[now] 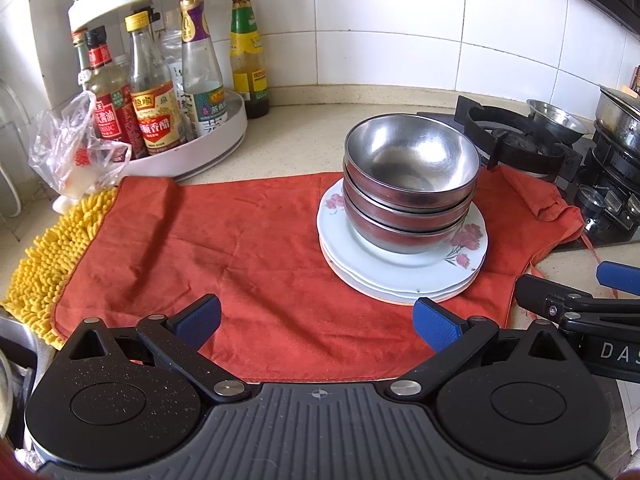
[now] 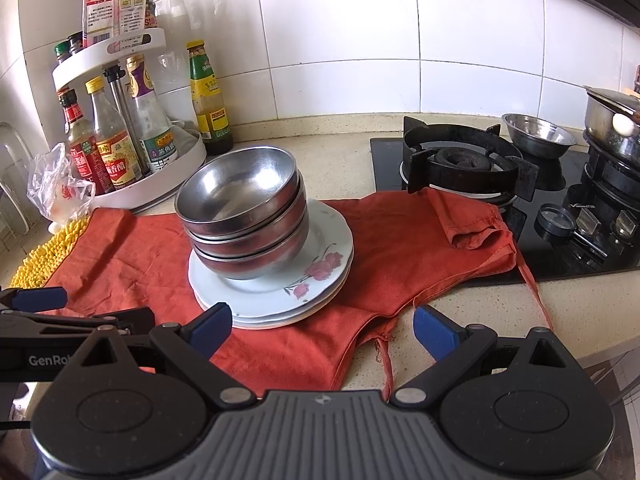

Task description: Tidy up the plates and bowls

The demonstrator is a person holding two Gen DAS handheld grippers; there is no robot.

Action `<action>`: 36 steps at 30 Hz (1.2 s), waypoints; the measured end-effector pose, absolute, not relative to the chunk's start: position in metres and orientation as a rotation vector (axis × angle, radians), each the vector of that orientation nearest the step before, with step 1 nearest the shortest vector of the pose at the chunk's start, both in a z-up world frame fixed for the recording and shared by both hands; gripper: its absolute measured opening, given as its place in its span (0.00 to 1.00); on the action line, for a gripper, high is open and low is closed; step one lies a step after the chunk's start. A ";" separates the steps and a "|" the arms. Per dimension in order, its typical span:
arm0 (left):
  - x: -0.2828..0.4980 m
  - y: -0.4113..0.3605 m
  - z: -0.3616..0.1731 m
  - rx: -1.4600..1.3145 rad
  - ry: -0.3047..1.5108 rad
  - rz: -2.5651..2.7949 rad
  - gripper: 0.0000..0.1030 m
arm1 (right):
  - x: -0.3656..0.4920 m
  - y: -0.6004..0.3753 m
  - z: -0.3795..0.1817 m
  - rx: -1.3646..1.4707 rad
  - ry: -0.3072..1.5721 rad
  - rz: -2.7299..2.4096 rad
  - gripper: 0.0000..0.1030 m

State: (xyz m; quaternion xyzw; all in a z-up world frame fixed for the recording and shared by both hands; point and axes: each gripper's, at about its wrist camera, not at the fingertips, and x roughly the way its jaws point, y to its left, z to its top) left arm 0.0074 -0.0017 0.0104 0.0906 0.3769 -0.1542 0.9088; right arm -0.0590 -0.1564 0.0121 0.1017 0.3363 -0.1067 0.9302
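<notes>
Left wrist view: bowls [image 1: 412, 184] stacked upright, mouths up, on plates [image 1: 404, 272].

bright daylight | glare on wall tiles [image 1: 392, 8] | fisheye bending edges | dark corners | sharp focus

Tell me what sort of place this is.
A home kitchen counter, most likely. A gas stove sits on the right, a rack of sauce bottles stands against the tiled wall, and steel bowls are stacked on plates.
</notes>
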 end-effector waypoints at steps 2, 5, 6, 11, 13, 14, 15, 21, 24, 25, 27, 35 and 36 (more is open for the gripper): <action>0.007 -0.002 0.010 0.191 0.778 -0.319 1.00 | -0.059 -0.156 0.012 0.207 0.691 -0.218 0.94; 0.006 -0.001 0.010 0.188 0.775 -0.322 0.99 | -0.059 -0.157 0.012 0.208 0.692 -0.217 0.94; 0.006 -0.001 0.010 0.187 0.777 -0.321 0.99 | -0.059 -0.157 0.012 0.208 0.692 -0.217 0.94; 0.004 -0.001 0.011 0.185 0.771 -0.330 0.97 | -0.060 -0.157 0.013 0.205 0.691 -0.217 0.94; 0.004 -0.001 0.011 0.175 0.779 -0.329 0.97 | -0.061 -0.157 0.013 0.203 0.691 -0.217 0.94; 0.005 -0.001 0.011 0.176 0.781 -0.331 0.96 | -0.061 -0.157 0.013 0.199 0.691 -0.216 0.94; 0.004 -0.001 0.011 0.180 0.781 -0.334 0.96 | -0.061 -0.157 0.013 0.196 0.693 -0.215 0.94; 0.002 -0.003 0.010 0.185 0.770 -0.325 0.96 | -0.061 -0.159 0.014 0.192 0.697 -0.214 0.94; 0.003 -0.001 0.010 0.169 0.785 -0.330 0.97 | -0.061 -0.159 0.014 0.194 0.696 -0.212 0.94; 0.004 -0.001 0.010 0.165 0.790 -0.329 0.97 | -0.061 -0.159 0.014 0.194 0.695 -0.212 0.94; 0.004 -0.001 0.010 0.161 0.792 -0.329 0.97 | -0.062 -0.160 0.013 0.196 0.695 -0.209 0.94; -0.001 -0.004 0.012 0.168 0.757 -0.327 0.97 | -0.064 -0.162 0.015 0.206 0.685 -0.209 0.94; -0.001 -0.004 0.012 0.170 0.751 -0.326 0.97 | -0.064 -0.162 0.015 0.207 0.684 -0.210 0.94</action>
